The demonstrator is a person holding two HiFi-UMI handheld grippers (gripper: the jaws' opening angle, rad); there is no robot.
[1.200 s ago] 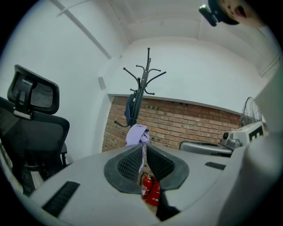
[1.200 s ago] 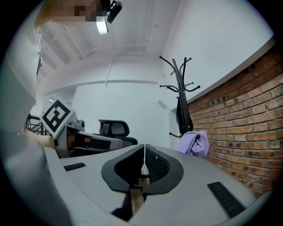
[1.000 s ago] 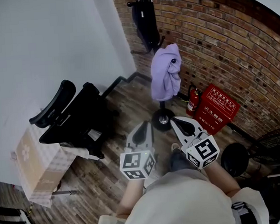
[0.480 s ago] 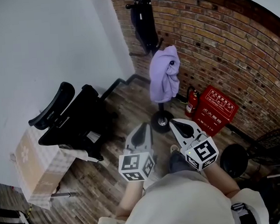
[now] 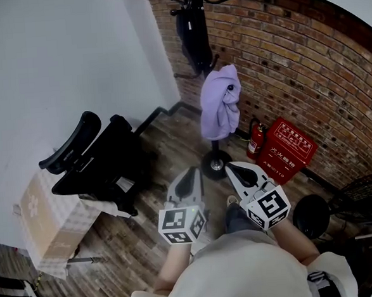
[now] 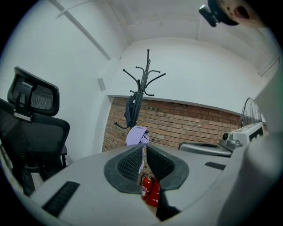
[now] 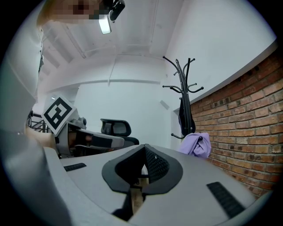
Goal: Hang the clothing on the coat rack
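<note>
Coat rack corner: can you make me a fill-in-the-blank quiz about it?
The garment on the coat rack is ___ in colour.
The wall behind it is built of ___.
A fire extinguisher stands beside a ___ box.
The left gripper and right gripper both have jaws that are ___.
Missing words: purple, brick, red, shut.

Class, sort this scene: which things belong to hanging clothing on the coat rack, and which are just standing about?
Job in hand: lilac fabric garment, tall black metal coat rack, left hand-held gripper, right hand-held gripper.
Standing about: black mesh office chair, red fire extinguisher, red rectangular box, light brown cardboard box.
</note>
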